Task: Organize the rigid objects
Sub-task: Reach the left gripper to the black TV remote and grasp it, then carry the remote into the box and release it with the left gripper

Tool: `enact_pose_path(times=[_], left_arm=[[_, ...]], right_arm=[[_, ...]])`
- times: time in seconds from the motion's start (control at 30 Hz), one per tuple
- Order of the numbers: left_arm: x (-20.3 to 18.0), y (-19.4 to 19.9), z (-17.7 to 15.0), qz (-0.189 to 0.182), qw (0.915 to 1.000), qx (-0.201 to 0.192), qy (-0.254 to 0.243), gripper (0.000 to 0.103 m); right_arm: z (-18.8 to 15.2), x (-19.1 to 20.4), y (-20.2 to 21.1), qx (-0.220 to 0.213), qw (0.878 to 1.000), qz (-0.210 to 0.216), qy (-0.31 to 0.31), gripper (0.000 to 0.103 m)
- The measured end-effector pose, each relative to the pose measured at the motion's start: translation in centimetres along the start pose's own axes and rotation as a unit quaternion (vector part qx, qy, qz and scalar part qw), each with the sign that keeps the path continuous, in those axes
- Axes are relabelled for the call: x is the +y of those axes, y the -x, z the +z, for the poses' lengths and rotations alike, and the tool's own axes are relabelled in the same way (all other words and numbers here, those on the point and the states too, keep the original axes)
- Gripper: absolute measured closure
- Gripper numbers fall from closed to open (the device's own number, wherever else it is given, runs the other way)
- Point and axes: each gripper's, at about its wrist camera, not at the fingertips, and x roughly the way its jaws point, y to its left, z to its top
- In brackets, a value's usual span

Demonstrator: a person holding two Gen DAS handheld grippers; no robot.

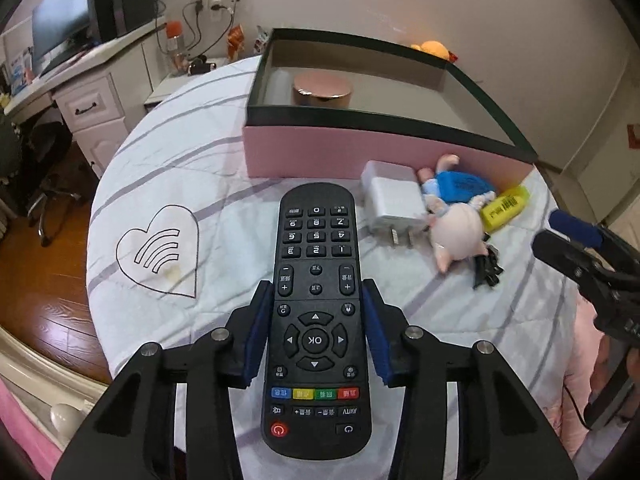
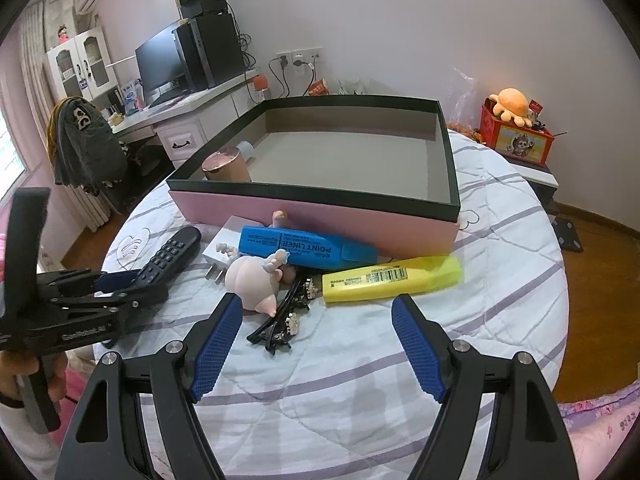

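Up close, my left tongs (image 1: 316, 336) clench the black remote (image 1: 316, 320), its near end cut off below. Rightward, my right tongs (image 2: 316, 344) gape empty, hair clips (image 2: 280, 328) just beyond, yellow highlighter (image 2: 392, 278) farther.

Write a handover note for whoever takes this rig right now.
Left gripper: jaws shut on the remote.
Right gripper: open, holding nothing.
Box: contains only the rose-gold jar.
Still on the quilt in front of the box: charger, pig figure, blue highlighter, yellow highlighter, black hair clips.
Left: box the remote, then these.
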Motion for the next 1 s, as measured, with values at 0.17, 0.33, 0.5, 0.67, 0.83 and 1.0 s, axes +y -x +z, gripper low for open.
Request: enact_pose_path(times=[0.17,0.33,0.5,0.67,0.83,1.0], left_arm=[[-1.4,1.1,0.5,0.0,0.9998,-0.011,-0.016,0.059],[-2.4,1.7,0.7,0.004,0.9996,-0.019,-0.019,0.059],[-3.4,2.8,2.5,0.005,0.9987,-0.044,-0.025,0.059],[-5.1,3.1,5.9,-0.004,0.997,-0.069,-0.035,0.059],[-6.7,1.7,9.9,-0.011,0.9958,-0.081,-0.04,0.059],[-6.9,-1.6,13.5,-0.005,0.9965,-0.078,-0.029,0.059]], right_arm=[[0.3,-0.7,0.3,-0.008,1.0,0.004,-0.004,0.025],[0.5,-1.4,0.8,-0.017,1.0,0.007,-0.006,0.025],[0.9,-2.1,1.3,-0.029,0.999,0.008,-0.01,0.025],[2.0,-3.4,1.6,-0.043,0.999,0.003,-0.018,0.025],[3.4,-4.6,1.7,-0.059,0.998,-0.003,-0.024,0.025],[4.9,-5.9,0.9,-0.069,0.997,-0.003,-0.028,0.025]])
